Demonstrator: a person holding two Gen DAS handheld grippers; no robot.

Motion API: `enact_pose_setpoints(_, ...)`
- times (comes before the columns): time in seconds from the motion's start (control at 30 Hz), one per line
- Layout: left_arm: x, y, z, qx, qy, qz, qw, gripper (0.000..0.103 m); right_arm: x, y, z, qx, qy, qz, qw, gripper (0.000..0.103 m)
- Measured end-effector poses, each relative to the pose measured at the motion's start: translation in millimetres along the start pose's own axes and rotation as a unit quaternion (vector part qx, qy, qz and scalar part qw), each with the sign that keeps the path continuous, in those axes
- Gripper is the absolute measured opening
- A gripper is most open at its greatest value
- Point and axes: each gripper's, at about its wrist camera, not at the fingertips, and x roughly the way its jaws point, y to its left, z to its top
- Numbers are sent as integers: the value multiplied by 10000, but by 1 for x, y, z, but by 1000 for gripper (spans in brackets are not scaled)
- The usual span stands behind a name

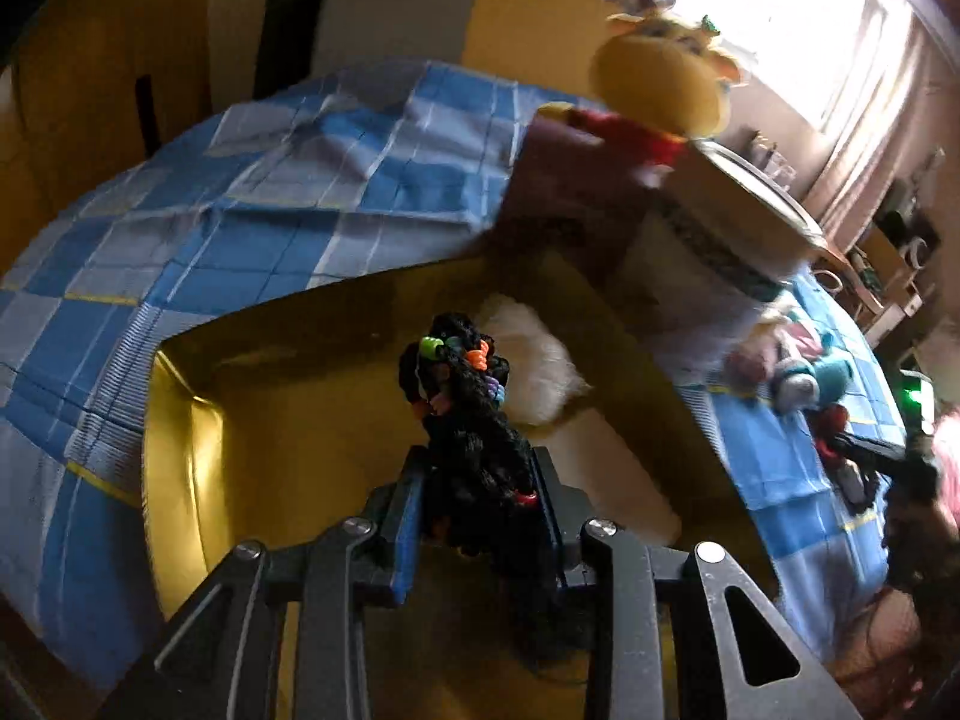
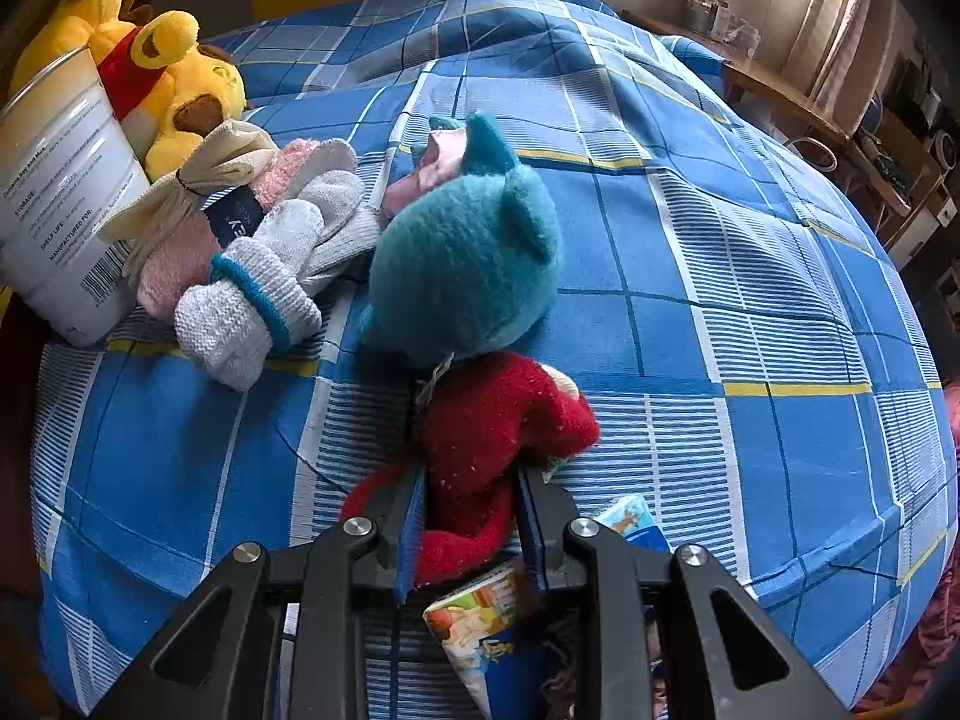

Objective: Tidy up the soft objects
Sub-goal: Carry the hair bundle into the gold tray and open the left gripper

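Gripping a black doll point(image 1: 468, 420) over a yellow box point(image 1: 180, 450), left jaws; right's clamp a red-bodied plush point(image 2: 480, 420).

Window point(image 1: 798, 18) glare blown out; left view motion-blurred, dim; right view sharp; fisheye edges bent.

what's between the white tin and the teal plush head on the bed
In the right wrist view, a pile of socks lies between the white tin and the teal plush head, a pink one and grey-white rolled ones.

Two wrist fisheyes — both steeply downward, close
Both share the checked bedspread point(image 1: 180, 222); left over a yellow box point(image 1: 288, 420) — right nearer.
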Motion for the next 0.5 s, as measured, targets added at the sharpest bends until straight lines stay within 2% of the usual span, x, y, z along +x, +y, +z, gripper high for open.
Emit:
enact_pose_setpoints(0.17,31,2,18,-88,-16,119,9999,37,0,2,-1,-34,-15,-27,10000,26)
enact_pose_setpoints(0.23,42,4,27,-185,-15,201,9996,45,0,1,-1,-41,-18,-29,10000,26)
enact_pose_setpoints(0.37,47,5,36,-359,-115,402,9985,68,-1,1,-1,-57,-22,-31,10000,26)
enact_pose_setpoints(0.5,38,7,29,-536,-148,527,9971,72,0,1,0,-92,-21,-41,9999,26)
